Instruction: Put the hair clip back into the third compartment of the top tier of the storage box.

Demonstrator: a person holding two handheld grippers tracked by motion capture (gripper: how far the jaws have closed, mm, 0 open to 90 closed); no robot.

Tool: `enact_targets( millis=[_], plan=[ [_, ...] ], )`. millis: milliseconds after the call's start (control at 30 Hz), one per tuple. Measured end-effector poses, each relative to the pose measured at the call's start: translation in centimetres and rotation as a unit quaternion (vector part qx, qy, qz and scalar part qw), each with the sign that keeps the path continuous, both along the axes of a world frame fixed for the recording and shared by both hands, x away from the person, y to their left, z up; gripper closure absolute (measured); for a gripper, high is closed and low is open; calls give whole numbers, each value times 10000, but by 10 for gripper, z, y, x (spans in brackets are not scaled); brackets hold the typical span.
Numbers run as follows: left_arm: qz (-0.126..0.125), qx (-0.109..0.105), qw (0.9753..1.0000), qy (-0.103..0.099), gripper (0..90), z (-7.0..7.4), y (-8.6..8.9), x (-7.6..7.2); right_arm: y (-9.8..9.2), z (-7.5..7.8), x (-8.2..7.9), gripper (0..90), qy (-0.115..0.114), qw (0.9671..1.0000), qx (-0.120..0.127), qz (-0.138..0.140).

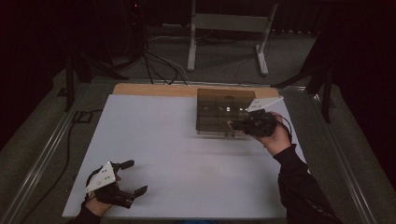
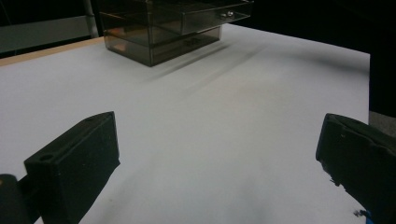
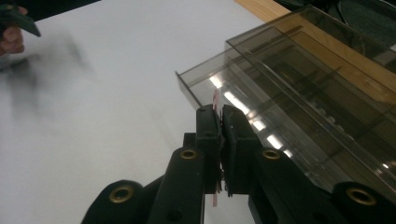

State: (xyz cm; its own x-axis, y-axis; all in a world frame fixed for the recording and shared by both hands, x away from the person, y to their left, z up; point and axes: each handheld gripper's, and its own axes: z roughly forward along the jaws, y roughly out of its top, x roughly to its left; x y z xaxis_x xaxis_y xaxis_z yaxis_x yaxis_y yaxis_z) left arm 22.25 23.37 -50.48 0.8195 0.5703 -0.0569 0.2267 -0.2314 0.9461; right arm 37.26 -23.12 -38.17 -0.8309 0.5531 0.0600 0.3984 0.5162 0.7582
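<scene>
Pinching a thin pink piece at the smoky drawer box

Spreading under everything, the white table sheet (image 1: 177, 154) carries the smoky transparent drawer box (image 1: 224, 112) at its far side, one drawer (image 3: 219, 84) pulled out. At the box's front right corner, the right gripper (image 1: 240, 124) has its jaws pressed onto a thin pink piece (image 3: 216, 100). Well apart from the box, the left gripper (image 1: 133, 177) rests with jaws spread wide.

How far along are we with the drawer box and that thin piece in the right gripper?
Done: a drawer of the smoky transparent plastic drawer box stands pulled open. In hand: the right gripper pinches a thin pinkish flat piece at the open drawer. Left, probably: dropping it in and closing. The left gripper waits open near the table's front edge.
</scene>
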Motion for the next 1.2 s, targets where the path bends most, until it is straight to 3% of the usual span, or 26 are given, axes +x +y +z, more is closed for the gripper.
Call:
enact_targets(
  millis=[1200],
  plan=[
    [-5, 33, 10000, 2, 5, 0, 0, 0, -44, -14, 33, 863, 189, 9962, -116, -846]
  ],
)
